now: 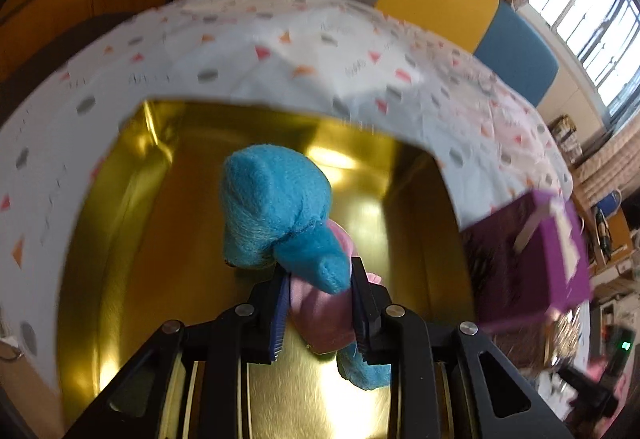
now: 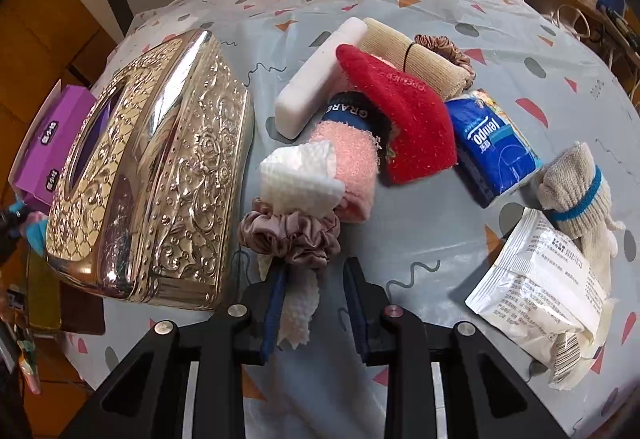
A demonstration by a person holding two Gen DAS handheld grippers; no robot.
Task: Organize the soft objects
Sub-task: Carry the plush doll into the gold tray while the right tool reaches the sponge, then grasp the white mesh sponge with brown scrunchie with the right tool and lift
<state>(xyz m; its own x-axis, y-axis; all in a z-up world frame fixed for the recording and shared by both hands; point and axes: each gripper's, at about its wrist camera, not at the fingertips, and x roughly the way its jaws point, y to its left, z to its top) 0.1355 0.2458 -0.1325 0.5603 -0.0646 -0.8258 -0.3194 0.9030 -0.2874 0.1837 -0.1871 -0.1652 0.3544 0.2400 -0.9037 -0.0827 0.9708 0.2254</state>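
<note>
Left wrist: left gripper (image 1: 318,279) clamped on blue-pink sock (image 1: 276,215) over gold box (image 1: 160,239); snag risk. Right gripper (image 2: 314,279): narrow, grip on scrunchie (image 2: 290,235) unclear.

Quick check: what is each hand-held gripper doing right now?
Left hand-held gripper: shut on blue and pink plush toy.
Right hand-held gripper: cannot tell; scrunchie and tissue between its fingers.

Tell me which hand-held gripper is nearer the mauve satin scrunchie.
Right. The right hand-held gripper sits directly at the mauve satin scrunchie, its fingers beside the white tissue under it. The left hand-held gripper is away over the gold tin, holding a blue-and-pink sock bundle.
</note>
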